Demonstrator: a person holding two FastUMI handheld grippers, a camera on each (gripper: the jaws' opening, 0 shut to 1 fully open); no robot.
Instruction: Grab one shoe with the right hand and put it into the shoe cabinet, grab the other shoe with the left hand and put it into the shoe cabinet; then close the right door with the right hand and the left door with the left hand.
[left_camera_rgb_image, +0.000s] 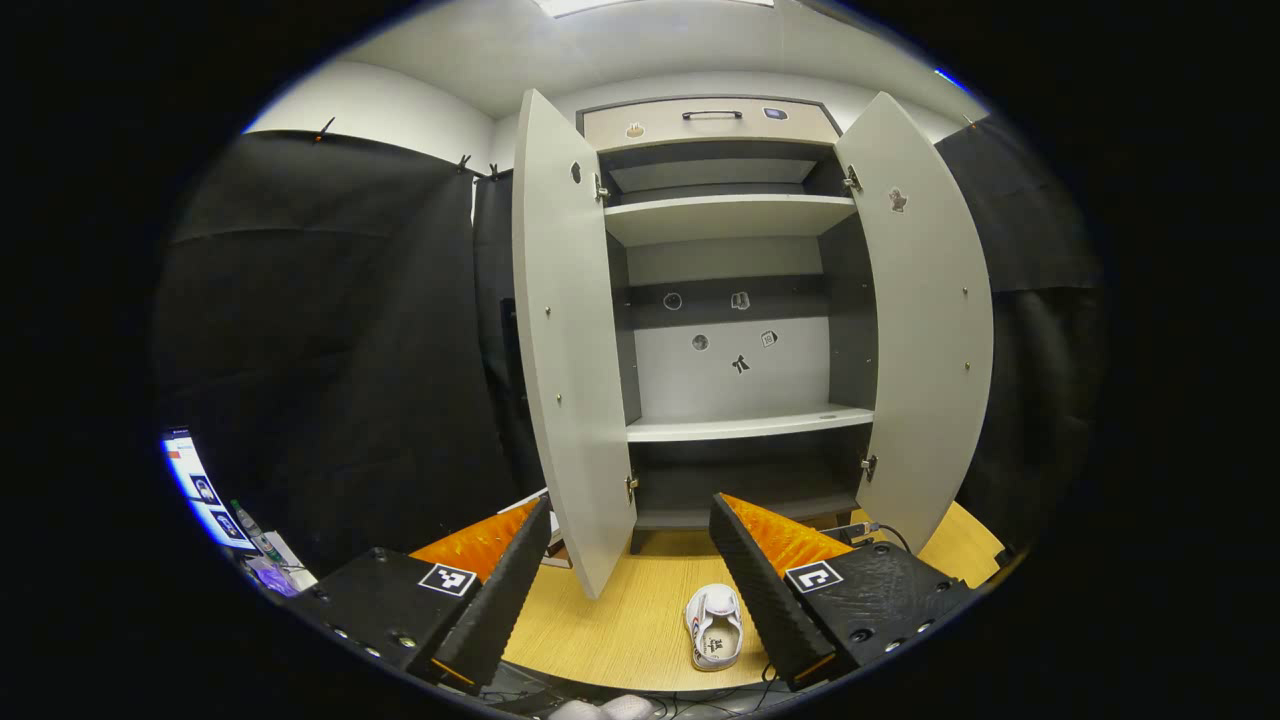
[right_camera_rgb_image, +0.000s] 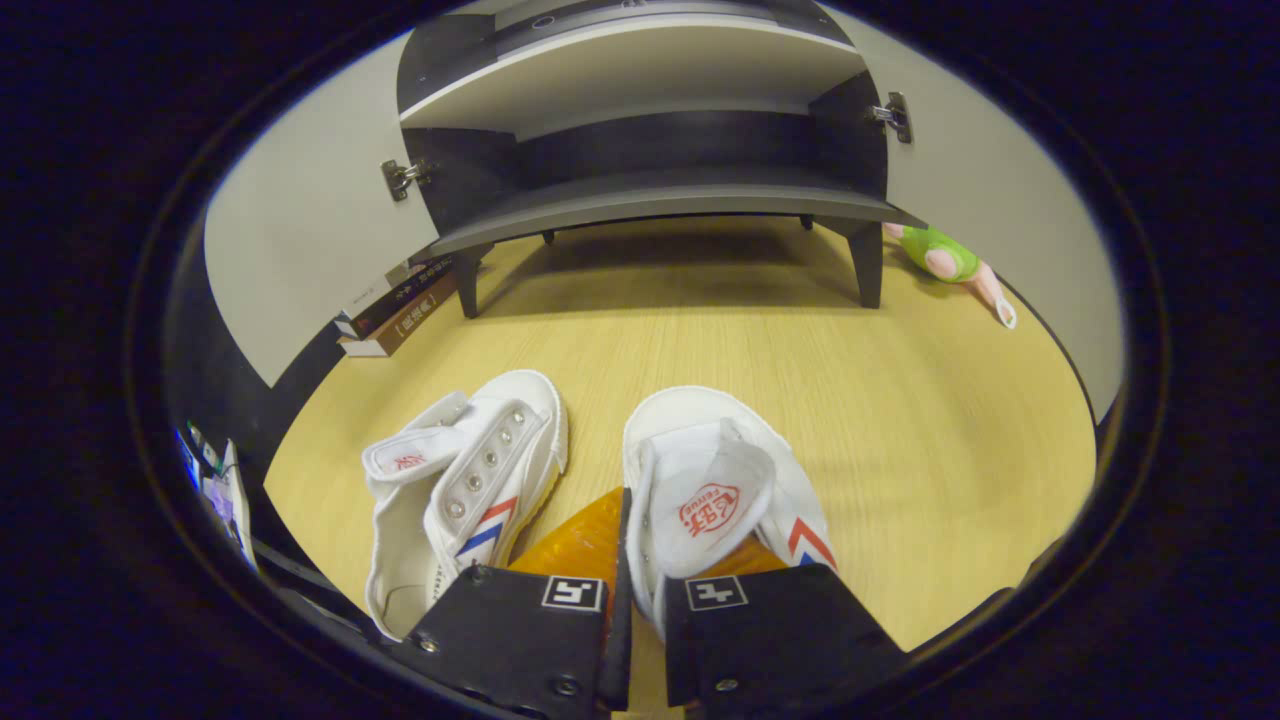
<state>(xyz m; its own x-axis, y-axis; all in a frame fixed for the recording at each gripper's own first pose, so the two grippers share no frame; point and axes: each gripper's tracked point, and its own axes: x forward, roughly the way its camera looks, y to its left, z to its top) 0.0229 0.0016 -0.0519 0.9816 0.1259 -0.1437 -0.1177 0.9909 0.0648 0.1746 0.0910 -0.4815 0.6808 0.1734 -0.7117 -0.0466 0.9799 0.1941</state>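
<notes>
The right gripper (right_camera_rgb_image: 640, 560) pinches the side wall of one white canvas shoe (right_camera_rgb_image: 715, 500) on the wooden table (right_camera_rgb_image: 950, 450); the second white shoe (right_camera_rgb_image: 465, 490) lies beside. The left gripper (left_camera_rgb_image: 635, 580) hangs wide open, empty, before the grey open-doored shoe cabinet (left_camera_rgb_image: 740, 300).

Left gripper (left_camera_rgb_image: 630, 590) held level and raised, fingers spread wide, nothing between them. Right gripper (right_camera_rgb_image: 640, 560) low, tilted down, fingers nearly together and pinching the edge of a shoe (right_camera_rgb_image: 715, 490).
</notes>
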